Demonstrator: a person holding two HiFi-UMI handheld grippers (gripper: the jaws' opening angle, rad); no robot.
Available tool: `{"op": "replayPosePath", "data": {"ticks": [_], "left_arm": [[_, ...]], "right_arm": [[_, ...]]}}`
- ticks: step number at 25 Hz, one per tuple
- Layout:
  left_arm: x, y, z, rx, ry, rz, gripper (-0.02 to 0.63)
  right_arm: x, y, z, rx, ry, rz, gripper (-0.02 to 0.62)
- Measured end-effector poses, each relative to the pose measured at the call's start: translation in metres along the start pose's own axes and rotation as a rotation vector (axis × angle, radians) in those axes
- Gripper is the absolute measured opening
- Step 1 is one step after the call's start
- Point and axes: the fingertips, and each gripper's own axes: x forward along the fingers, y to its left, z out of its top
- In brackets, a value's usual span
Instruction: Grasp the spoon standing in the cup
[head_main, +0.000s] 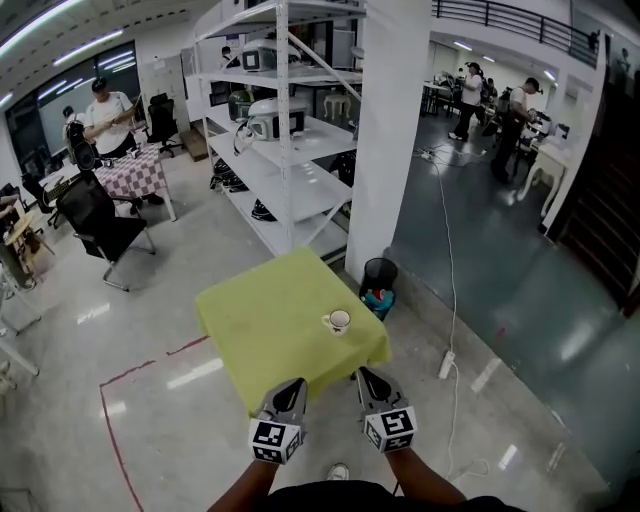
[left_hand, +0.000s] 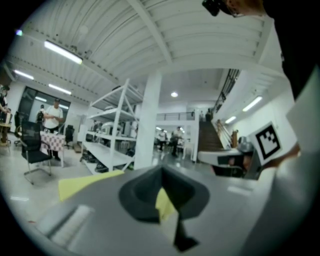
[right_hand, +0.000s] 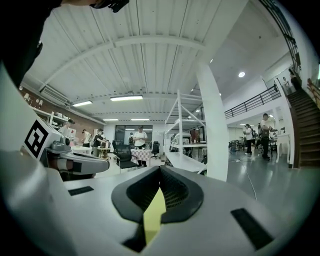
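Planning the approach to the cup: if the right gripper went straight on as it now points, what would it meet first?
Probably the cup on the yellow-green table: the right gripper points roughly at it from the near edge, though height is unclear.

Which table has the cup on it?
The yellow-green table in the middle holds the cup; the checkered table at far left shows none.

The cup (head_main: 339, 320) sits on the counter (head_main: 260, 335) near its right edge. A bin (head_main: 379, 277) stands on the floor (head_main: 170, 410) just behind that corner, with shelving (head_main: 285, 160) farther back.
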Motion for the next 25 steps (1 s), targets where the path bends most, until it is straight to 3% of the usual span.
{"op": "replayPosePath", "data": {"ticks": [10, 25], "left_arm": [[0.042, -0.031, 0.005, 0.012, -0.004, 0.003, 0.006], [0.094, -0.002, 0.012, -0.004, -0.029, -0.009, 0.006]], "right_arm": [[0.004, -0.054, -0.008, 0.011, 0.023, 0.027, 0.008], [0.062, -0.074, 0.002, -0.042, -0.004, 0.032, 0.008]]}}
